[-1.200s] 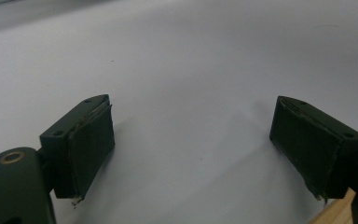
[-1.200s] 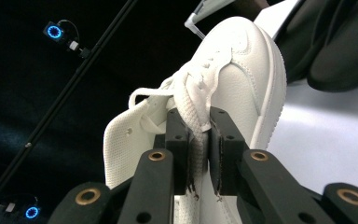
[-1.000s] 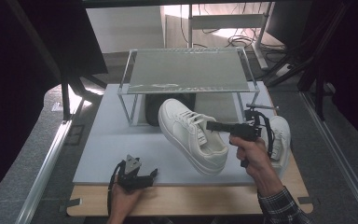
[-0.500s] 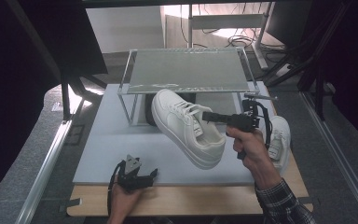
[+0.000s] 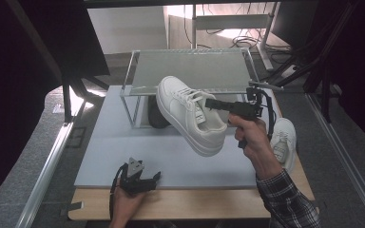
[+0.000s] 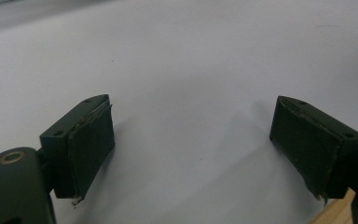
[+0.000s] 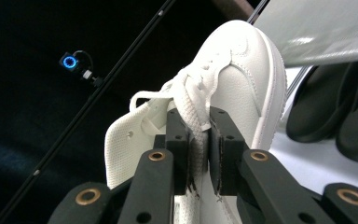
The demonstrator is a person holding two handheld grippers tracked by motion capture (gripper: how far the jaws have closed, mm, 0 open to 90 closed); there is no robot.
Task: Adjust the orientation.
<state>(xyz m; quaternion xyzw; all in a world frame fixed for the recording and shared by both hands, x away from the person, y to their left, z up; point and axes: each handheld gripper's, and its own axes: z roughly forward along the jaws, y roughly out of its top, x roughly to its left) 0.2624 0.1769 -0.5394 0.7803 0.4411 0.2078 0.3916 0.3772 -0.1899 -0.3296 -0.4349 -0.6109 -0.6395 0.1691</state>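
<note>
Work in hand is getting the white sneaker [image 5: 190, 114] onto the shoe rack [image 5: 190, 71]. Right gripper [image 5: 212, 103] is pinching the shoe at its tongue and laces; in the right gripper view the jaws are pressed nearly together on that material [image 7: 198, 140], toe pointing away and up. In the high view the sneaker hangs in the air, tilted, heel toward the rack and toe lower toward the person, just in front of the rack's front edge and clear of the grey mat [image 5: 123, 152]. So my read: pickup is done and the shoe is off the mat; placement is not. What's left is getting it over the top shelf, levelling it, setting it down and releasing. The grip is only on tongue and laces, so I'd expect the shoe to swing and need care when it touches down. Left gripper [image 5: 145, 179] sits at the near edge of the mat, jaws spread wide with nothing between them; the left gripper view shows bare mat [image 6: 177, 70] between the pads. Counts: two white sneakers, one held, the second white sneaker [image 5: 283, 142] lying on the mat's right side, mostly behind the right hand [image 5: 249, 137]. Dark shoes [image 7: 335, 116] under the rack: two visible in the right gripper view, while the high view shows one dark shape [image 5: 157, 114] there. One rack, top shelf bare. Two grippers. The second sneaker probably goes next.
</note>
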